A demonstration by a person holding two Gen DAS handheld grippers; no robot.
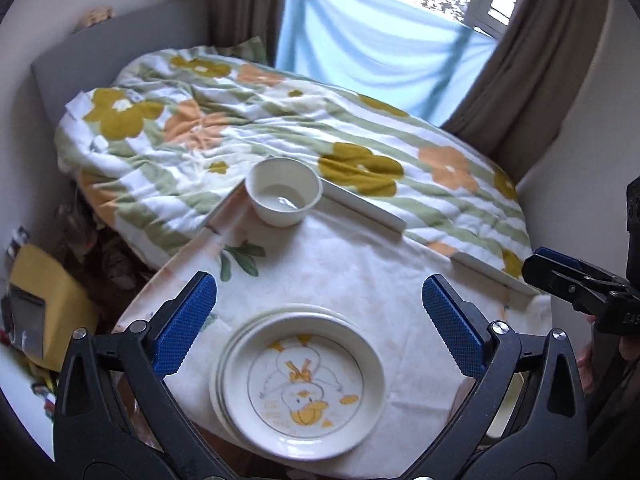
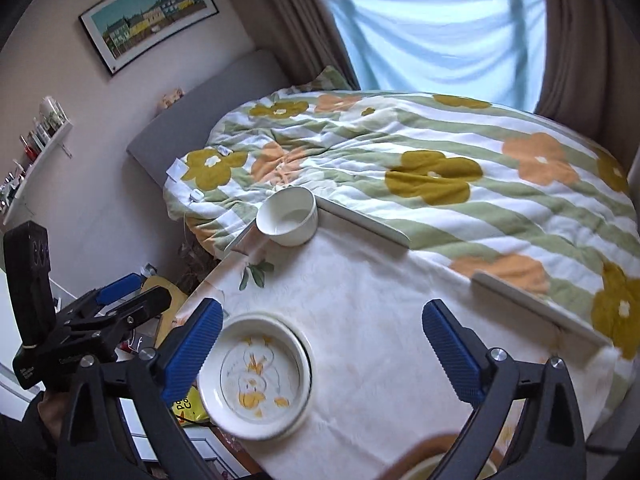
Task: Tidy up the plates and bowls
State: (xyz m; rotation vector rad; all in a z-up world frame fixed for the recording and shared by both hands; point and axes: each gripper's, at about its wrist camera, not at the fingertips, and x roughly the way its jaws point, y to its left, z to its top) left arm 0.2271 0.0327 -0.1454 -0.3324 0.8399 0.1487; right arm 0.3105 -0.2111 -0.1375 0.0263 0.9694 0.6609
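A stack of white plates [image 1: 300,384] with a yellow duck drawing on top sits near the table's front edge; it also shows in the right wrist view [image 2: 256,376]. A white bowl [image 1: 283,192] stands at the far corner of the table, seen too in the right wrist view [image 2: 289,216]. My left gripper [image 1: 318,324] is open and empty, hovering just above the plates. My right gripper [image 2: 322,344] is open and empty, to the right of the plates. The right gripper's tip shows in the left wrist view [image 1: 576,288], and the left gripper shows in the right wrist view [image 2: 120,300].
The table [image 1: 360,272] has a white floral cloth and a raised white rim [image 1: 360,204]. A bed with a flowered quilt [image 2: 440,184] lies right behind it. A yellow box [image 1: 44,304] sits low at the left. A brown rounded object [image 2: 440,452] is at the front edge.
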